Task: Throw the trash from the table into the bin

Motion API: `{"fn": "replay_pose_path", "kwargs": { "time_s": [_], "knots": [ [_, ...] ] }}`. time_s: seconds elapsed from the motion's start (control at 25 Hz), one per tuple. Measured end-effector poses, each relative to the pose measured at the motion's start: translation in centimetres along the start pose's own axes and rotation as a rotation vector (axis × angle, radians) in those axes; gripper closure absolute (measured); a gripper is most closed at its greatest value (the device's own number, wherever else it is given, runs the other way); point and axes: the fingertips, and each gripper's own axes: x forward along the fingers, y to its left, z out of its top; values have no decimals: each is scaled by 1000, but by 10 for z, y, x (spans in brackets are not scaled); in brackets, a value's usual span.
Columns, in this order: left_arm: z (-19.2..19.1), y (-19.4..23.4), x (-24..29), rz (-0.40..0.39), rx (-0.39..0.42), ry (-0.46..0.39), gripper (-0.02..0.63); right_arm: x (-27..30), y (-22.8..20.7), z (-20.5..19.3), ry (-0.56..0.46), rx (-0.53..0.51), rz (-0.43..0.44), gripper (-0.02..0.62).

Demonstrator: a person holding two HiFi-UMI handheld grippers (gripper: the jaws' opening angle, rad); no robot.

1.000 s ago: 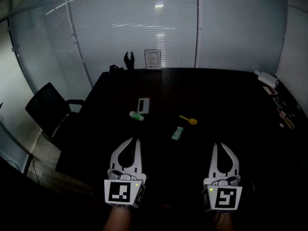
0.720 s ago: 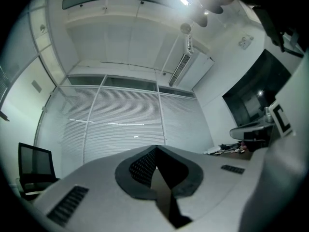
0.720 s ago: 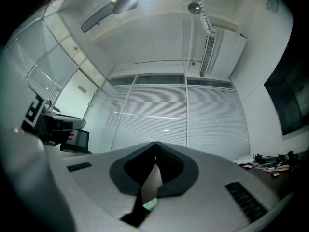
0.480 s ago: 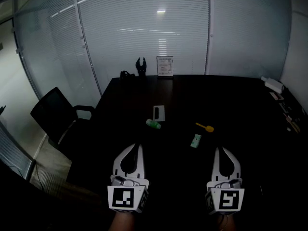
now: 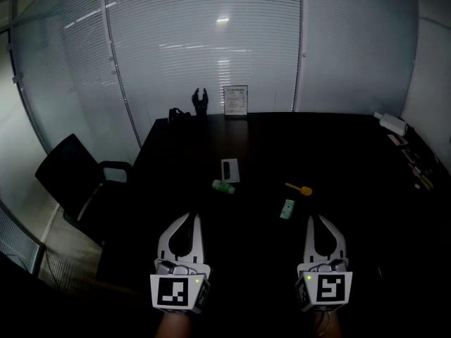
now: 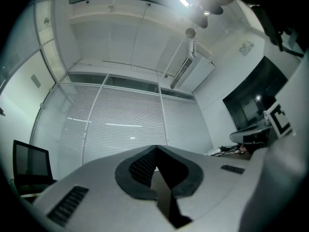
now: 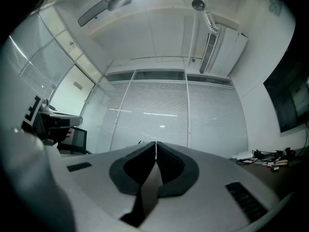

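1. Holding both tools low at the near edge of the dark surface [image 5: 352, 182]. Left tongs [image 5: 194, 218] are pressed together w/ nothing btwn them. Right tongs [image 5: 316, 220] are also pressed together and empty. Neither touches any trash.
2. The trash lies mid-surface, all untouched:
   - a green bottle-like item [image 5: 223, 186] on its side, just beside a pale flat card [image 5: 230, 170]
   - a yellow piece [image 5: 299, 188] further right
   - a small green packet [image 5: 287, 209], the one nearest the right tongs
   No bin shows in any view.
3. Risk A: reaching in w/ tips pressed together would only shove an item. They need to spread before the approach, else the packet skids away across the slick top.
4. Risk B: the bottle-like item looks round, so prob. rolls if nudged from the side. It could run toward the left edge and drop near the chair [image 5: 70, 178].
5. Risk C: the card lies flat, so there's little edge to pinch. The tips may scrape over it or push it into the bottle.
6. Risk D: it's a dark top in dim light and the small pieces are hard to judge, so an off-centre pinch and a drop en route is likely.
7. Risk E: the framed notice [image 5: 235, 100] at the far end and the white item [image 5: 390, 122] at the right prob. aren't trash, so don't grab them.
8. Risk F: w/ the bin unseen, turning to find it while carrying could swing a loosely held piece free.
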Motion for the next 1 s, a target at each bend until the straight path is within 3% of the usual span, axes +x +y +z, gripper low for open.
{"fn": "replay_pose_path", "kwargs": {
  "time_s": [0.4, 1.0],
  "knots": [
    [-9, 20, 30, 9, 6, -8, 609, 41, 0, -16, 21, -17, 7, 588],
    [-30, 32, 89, 29, 2, 18, 609, 108, -20, -70, 136, 0, 18, 530]
  ]
}}
